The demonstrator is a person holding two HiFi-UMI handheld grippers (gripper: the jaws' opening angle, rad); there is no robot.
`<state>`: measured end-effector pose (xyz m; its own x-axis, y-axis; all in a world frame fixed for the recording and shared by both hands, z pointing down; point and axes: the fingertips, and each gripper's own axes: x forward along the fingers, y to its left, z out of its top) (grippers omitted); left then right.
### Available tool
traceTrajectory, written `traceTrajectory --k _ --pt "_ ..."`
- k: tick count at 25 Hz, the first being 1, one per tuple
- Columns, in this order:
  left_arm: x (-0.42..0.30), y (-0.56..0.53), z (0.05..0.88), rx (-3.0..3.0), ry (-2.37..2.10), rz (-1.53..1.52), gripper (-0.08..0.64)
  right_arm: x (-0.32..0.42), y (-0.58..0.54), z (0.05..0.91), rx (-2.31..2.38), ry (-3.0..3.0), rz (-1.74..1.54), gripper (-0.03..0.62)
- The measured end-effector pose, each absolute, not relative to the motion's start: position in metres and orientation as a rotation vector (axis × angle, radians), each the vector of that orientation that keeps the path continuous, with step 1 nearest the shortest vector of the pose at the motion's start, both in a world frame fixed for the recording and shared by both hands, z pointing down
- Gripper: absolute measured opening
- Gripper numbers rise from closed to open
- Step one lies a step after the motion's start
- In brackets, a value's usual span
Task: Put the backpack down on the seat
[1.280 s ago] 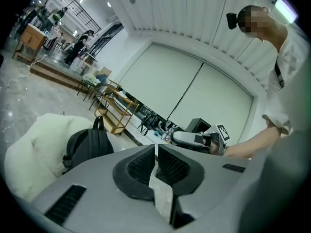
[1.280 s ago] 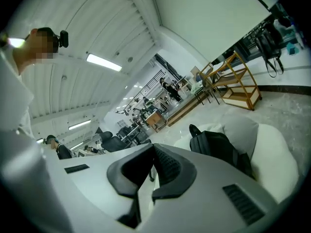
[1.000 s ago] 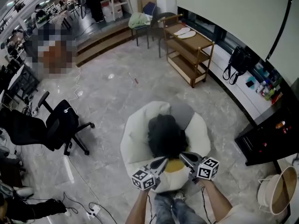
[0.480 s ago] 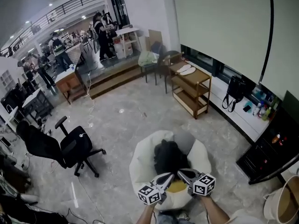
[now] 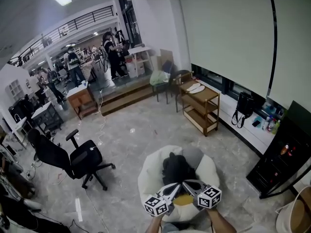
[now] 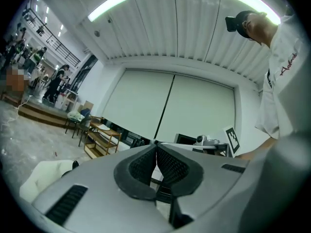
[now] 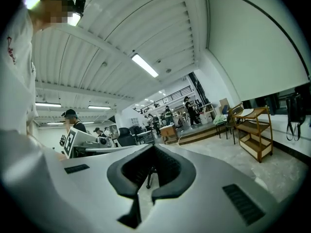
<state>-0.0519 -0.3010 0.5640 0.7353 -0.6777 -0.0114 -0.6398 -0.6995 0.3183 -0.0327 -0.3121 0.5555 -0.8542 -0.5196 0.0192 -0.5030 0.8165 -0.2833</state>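
Note:
The black backpack (image 5: 176,167) lies on a white beanbag seat (image 5: 148,174) on the floor in the head view, with a yellow patch (image 5: 184,197) at its near side. Both grippers hang side by side above the seat's near edge, apart from the backpack. My left gripper (image 5: 175,188) is shut with nothing in it, and so is my right gripper (image 5: 188,184). In the left gripper view the jaws (image 6: 155,144) meet at the tip, and the seat (image 6: 43,173) shows at lower left. The right gripper (image 7: 152,147) points level across the room, its jaws together.
A black office chair (image 5: 77,159) stands left of the seat. A wooden shelf cart (image 5: 200,106) and a chair with green cloth (image 5: 160,79) stand behind. A black bag (image 5: 243,105) hangs on the right, near a black cabinet (image 5: 284,154) and a basket (image 5: 296,217). People stand far back.
Both grippers have lifted up and away from the backpack, which stays on the beanbag. The head view has tilted up, so the seat looks smaller and lower. Both grippers remain shut.

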Motion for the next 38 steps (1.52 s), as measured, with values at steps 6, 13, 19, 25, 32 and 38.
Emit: traceTrajectory --k 6,13,19,25,32,38 --pt "-0.065 -0.29 0.558 2.628 -1.088 -0.205 0.034 -0.029 -0.301 0.553 -0.828 2.935 -0.446 0.028" --pt "-0.064 -0.274 0.566 2.598 -1.082 -0.221 0.034 -0.027 -0.282 0.553 -0.835 2.934 -0.428 0.028" --pt "-0.063 -0.256 0.557 2.606 -1.042 -0.239 0.034 -0.031 -0.263 0.555 -0.859 2.953 -0.453 0.028" --pt "-0.082 -0.206 0.556 2.606 -1.055 -0.226 0.034 -0.049 -0.213 0.548 -0.815 2.923 -0.462 0.028" --pt "-0.099 -0.137 0.563 2.589 -1.067 -0.217 0.034 -0.061 -0.141 0.558 -0.866 2.988 -0.43 0.028" --pt "-0.097 -0.084 0.565 2.592 -1.016 -0.212 0.034 -0.058 -0.087 0.559 -0.929 3.009 -0.435 0.028"
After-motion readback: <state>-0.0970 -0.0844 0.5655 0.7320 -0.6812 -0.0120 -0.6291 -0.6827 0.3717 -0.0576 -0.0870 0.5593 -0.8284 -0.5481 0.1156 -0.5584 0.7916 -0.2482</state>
